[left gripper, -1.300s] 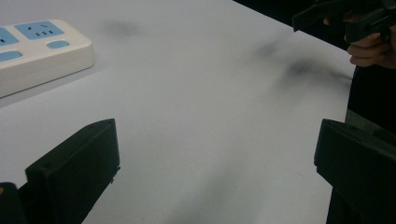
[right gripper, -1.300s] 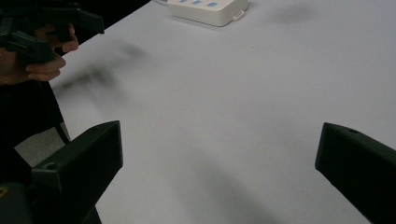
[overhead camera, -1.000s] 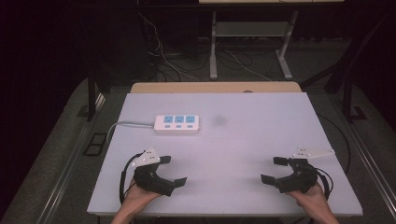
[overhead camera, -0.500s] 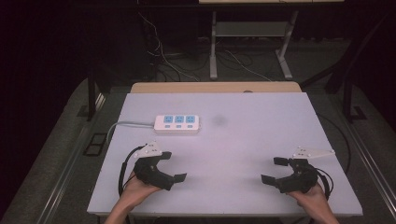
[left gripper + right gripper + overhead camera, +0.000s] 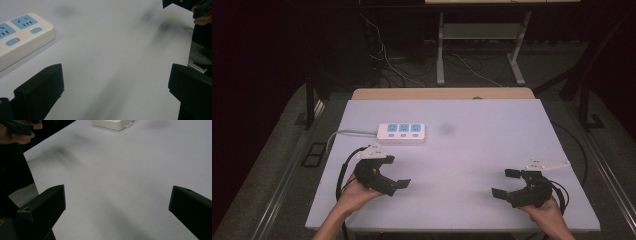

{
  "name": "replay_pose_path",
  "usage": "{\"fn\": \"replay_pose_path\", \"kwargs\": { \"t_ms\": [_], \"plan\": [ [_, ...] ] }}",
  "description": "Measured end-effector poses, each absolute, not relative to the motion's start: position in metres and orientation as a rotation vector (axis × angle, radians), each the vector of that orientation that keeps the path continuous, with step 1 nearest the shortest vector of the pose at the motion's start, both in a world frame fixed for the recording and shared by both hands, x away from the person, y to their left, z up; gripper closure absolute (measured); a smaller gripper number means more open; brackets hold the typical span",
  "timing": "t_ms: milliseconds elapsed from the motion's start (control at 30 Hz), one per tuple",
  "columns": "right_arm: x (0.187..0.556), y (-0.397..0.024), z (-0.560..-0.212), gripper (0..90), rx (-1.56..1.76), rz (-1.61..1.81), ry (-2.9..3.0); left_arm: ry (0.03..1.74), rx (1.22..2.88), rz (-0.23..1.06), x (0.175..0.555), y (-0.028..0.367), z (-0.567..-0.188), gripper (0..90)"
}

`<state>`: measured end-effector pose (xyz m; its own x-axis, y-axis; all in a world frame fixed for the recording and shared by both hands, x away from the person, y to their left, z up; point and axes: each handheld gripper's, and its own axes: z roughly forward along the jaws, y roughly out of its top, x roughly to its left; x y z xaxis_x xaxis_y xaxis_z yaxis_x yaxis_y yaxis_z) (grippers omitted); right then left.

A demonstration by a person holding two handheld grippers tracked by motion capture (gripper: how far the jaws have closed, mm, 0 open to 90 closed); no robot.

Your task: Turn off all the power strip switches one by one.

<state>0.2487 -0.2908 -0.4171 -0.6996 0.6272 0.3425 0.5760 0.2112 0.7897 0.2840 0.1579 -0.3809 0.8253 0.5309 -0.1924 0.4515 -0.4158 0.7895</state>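
White plastic power strip (image 5: 402,133) with three blue sockets lies left of centre in the high view, on the pale grey table (image 5: 472,150), touched by neither claw.

Just below it, at lower left, the left gripper (image 5: 393,172), held in a hand (image 5: 354,195), has its black jaws spread wide with nothing between them. At lower right, well apart from the strip, the right gripper (image 5: 506,183) is likewise wide open and holding nothing. In the left gripper view the strip (image 5: 22,35) sits at upper left beyond the jaws.
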Motion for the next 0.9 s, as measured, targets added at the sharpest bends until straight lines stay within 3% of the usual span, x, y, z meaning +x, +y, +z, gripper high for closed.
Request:
{"fn": "replay_pose_path", "kwargs": {
  "t_ms": [900],
  "plan": [
    [0.248,-0.293,-0.417,0.6,1.201,1.499,2.387,0.727,2.200,0.115,0.324,0.159,-0.353,0.0]
  ]
}}
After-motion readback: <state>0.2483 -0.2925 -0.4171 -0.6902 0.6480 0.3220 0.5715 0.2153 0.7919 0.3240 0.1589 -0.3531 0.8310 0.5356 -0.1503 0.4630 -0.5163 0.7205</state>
